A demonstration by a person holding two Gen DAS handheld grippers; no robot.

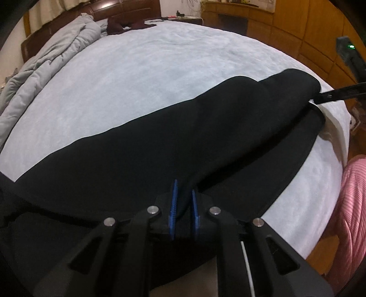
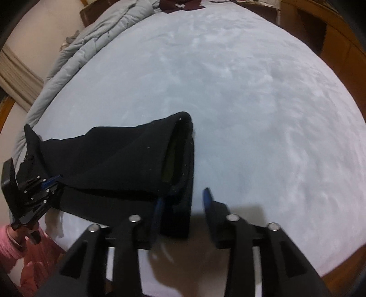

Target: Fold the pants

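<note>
Item: black pants, lying lengthwise along the near edge of the bed, one leg doubled over the other, upper layer still humped and not flat.

Left gripper: pressed together, pinching a fold of the pants cloth between blue pads.

Right gripper: standing spread, the pants end lying between the fingers, pads not pressing; no grip.

Progress, judged: lengthwise fold laid, appearing nearly complete; smoothing and crosswise folds remaining.

Edges: near bed edge running just beside the pants; pink sleeve showing close by that edge.

Open room: wide stretch of bare pale cover lying beyond the pants, offering ample space for folding toward the far side.

Far: grey quilt bunching along the left side; dark garment resting near the headboard, well apart.
</note>
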